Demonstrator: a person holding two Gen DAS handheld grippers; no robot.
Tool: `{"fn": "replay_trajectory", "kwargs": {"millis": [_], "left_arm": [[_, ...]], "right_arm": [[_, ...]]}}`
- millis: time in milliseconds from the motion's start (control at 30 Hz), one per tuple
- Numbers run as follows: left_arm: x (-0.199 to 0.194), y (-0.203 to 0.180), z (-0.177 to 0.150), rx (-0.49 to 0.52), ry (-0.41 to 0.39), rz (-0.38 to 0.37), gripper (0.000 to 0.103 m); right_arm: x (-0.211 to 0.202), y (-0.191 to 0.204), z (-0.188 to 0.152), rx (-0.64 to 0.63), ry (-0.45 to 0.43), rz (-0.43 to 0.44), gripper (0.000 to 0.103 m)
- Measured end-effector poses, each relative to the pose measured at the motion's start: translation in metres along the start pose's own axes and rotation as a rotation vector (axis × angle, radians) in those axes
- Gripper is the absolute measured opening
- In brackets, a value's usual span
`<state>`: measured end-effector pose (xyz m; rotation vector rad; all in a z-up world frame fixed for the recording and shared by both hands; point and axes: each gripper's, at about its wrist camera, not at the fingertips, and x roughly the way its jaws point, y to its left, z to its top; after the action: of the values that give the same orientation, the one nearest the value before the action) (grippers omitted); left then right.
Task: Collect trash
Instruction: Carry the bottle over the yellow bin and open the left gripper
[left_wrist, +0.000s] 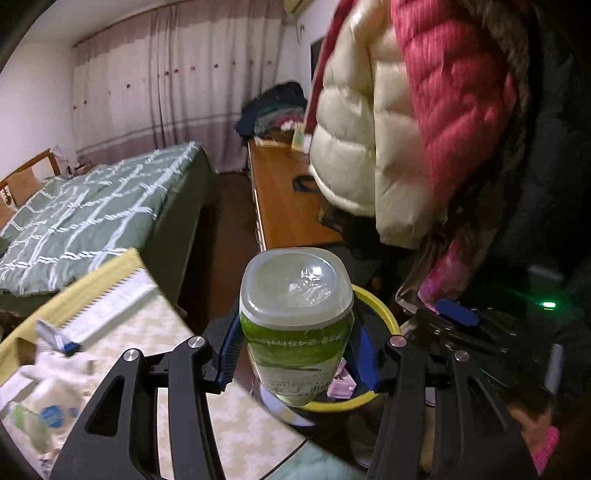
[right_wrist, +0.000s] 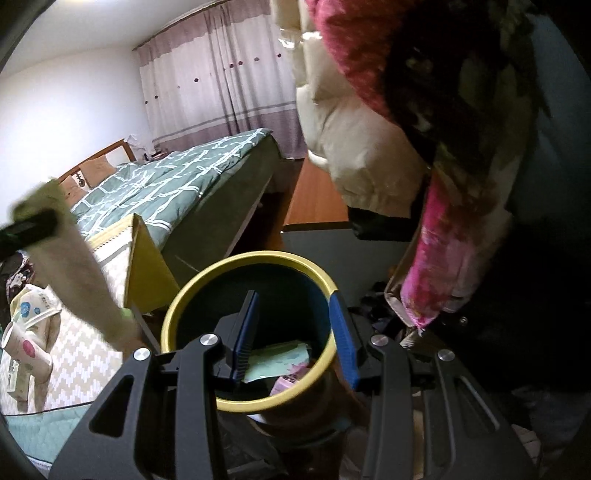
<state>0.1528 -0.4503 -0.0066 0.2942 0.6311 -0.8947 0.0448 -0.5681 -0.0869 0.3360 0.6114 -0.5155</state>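
My left gripper (left_wrist: 295, 350) is shut on an empty clear plastic bottle with a green label (left_wrist: 295, 332), held bottom-up over a round bin with a yellow rim (left_wrist: 384, 310). In the right wrist view the same yellow-rimmed bin (right_wrist: 184, 295) sits right below my right gripper (right_wrist: 295, 339), which is open and empty, its blue fingers (right_wrist: 247, 332) straddling the bin's right rim. Paper and pink packaging (right_wrist: 284, 360) lie inside the bin. The left arm's blurred bottle (right_wrist: 74, 258) shows at the left.
A low bed or mat with a zigzag cover (left_wrist: 129, 325) holds wrappers and a tissue pack (left_wrist: 48, 413). A green-quilted bed (left_wrist: 92, 206) is behind. A wooden desk (left_wrist: 288, 199) runs back. Hanging jackets (left_wrist: 406, 129) crowd the right side.
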Motion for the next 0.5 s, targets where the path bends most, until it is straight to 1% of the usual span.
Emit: {"fn": "replay_trajectory", "kwargs": {"millis": [133, 200, 267, 300, 333, 400, 433, 500], "left_arm": [[0.045, -0.014, -0.005, -0.003, 0.044, -0.005, 0.052], [0.064, -0.018, -0.008, -0.009, 0.068, -0.014, 0.052], [0.079, -0.019, -0.012, -0.009, 0.096, -0.009, 0.052], [0.083, -0.019, -0.016, -0.013, 0.105, -0.001, 0.054], [0.084, -0.019, -0.018, -0.016, 0.107, 0.005, 0.066], [0.079, -0.019, -0.019, -0.025, 0.085, 0.03, 0.08], [0.075, -0.019, -0.019, -0.024, 0.071, 0.045, 0.081], [0.054, -0.012, -0.019, -0.028, 0.037, 0.076, 0.082]], "right_arm": [[0.006, -0.01, -0.004, 0.016, 0.013, -0.014, 0.038], [0.01, -0.015, -0.005, 0.026, 0.022, -0.02, 0.046], [0.013, -0.018, -0.007, 0.033, 0.027, -0.029, 0.048], [0.013, -0.016, -0.006, 0.034, 0.029, -0.028, 0.049], [0.013, -0.017, -0.007, 0.035, 0.029, -0.028, 0.049], [0.013, -0.018, -0.007, 0.035, 0.027, -0.029, 0.05], [0.012, -0.018, -0.007, 0.037, 0.027, -0.028, 0.05], [0.012, -0.016, -0.006, 0.036, 0.025, -0.025, 0.051]]}}
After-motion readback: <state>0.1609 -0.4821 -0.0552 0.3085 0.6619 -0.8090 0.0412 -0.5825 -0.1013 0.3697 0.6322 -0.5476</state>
